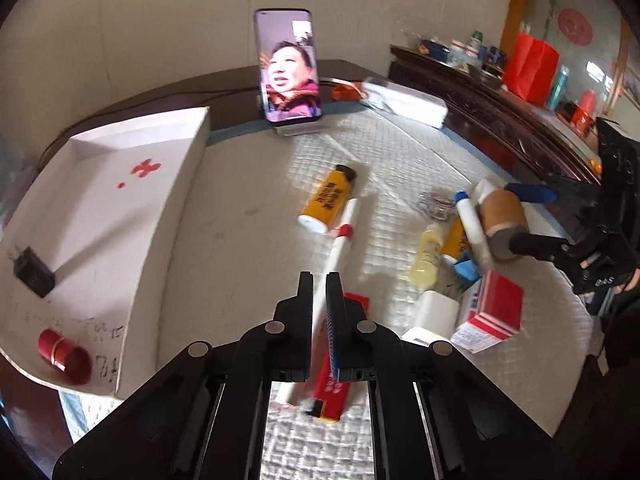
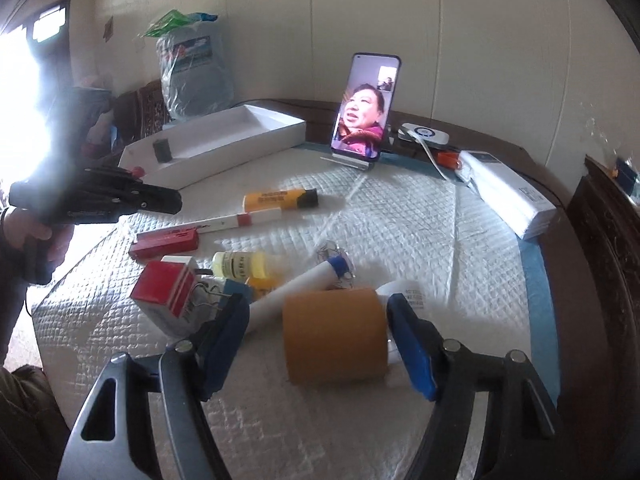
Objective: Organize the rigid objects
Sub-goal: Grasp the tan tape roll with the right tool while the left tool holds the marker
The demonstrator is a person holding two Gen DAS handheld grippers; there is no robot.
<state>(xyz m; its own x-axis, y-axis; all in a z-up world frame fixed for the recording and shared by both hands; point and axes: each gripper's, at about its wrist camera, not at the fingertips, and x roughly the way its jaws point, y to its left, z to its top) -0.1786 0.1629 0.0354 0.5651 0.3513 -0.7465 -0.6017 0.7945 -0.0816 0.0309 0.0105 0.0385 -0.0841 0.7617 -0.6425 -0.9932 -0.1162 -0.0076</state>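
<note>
Two grippers at work over a quilted white mat [image 2: 400,216]. Left gripper [image 1: 320,280] is pressed together on a long white pen [image 1: 346,224] with a red band; the pen runs out past the tips toward the yellow bottle [image 1: 326,200]. Right gripper [image 2: 316,328] stands spread around a brown tape roll [image 2: 334,336]; gaps show on both sides, so the pads are not yet on it.

White tray [image 1: 188,184] sits at the mat's far-left edge, already holding a black block [image 1: 34,272] and a red tube [image 1: 64,350].

Judged step: carry the pen to the tray, close on the roll. For the roll, centre it between the pads before squeezing; it is round and may roll toward the white tube [image 2: 296,292] touching it behind.

Room: open mat between pen and tray, a clear lane. Clutter crowds the right side: red-and-white box [image 2: 164,292], pale yellow bottle [image 2: 240,266]. Lift the roll straight up. The phone [image 2: 366,108] stands upright at the back edge; keep clear.
</note>
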